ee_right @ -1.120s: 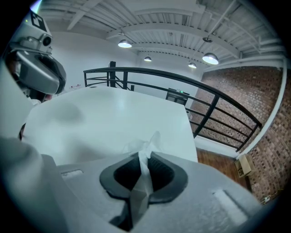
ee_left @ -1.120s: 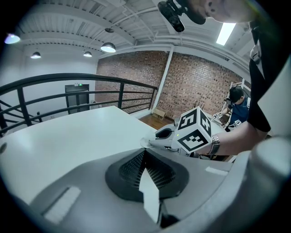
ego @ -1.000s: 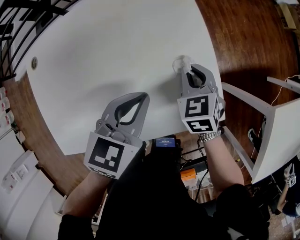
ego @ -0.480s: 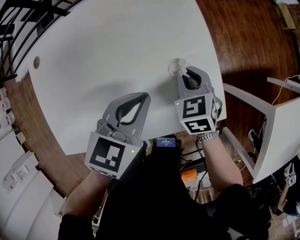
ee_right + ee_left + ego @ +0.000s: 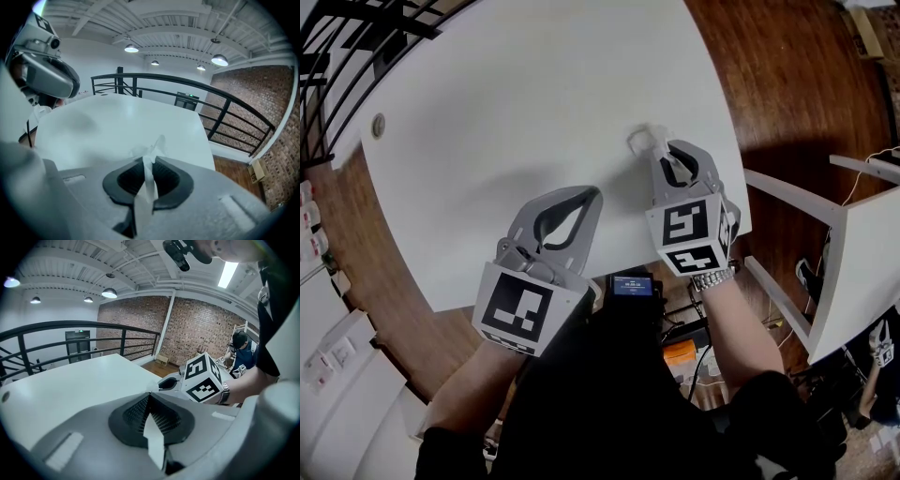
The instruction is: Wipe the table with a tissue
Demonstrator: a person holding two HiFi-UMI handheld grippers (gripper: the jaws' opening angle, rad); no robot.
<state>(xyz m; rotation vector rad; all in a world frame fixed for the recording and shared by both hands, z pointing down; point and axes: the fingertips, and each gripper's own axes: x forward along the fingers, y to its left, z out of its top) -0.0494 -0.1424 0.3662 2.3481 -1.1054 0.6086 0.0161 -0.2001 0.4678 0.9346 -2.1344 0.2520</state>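
Head view shows the right gripper (image 5: 662, 155) clenched on the tissue (image 5: 643, 138), whose crumpled end sticks out from the jaws onto the white table (image 5: 516, 84) near its right edge, while the left gripper (image 5: 588, 194), jaws pressed together, sits above the table's near edge.

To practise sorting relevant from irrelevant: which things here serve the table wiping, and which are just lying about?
In use: tissue, right gripper, table.
Not in use: left gripper, railing, white frame.
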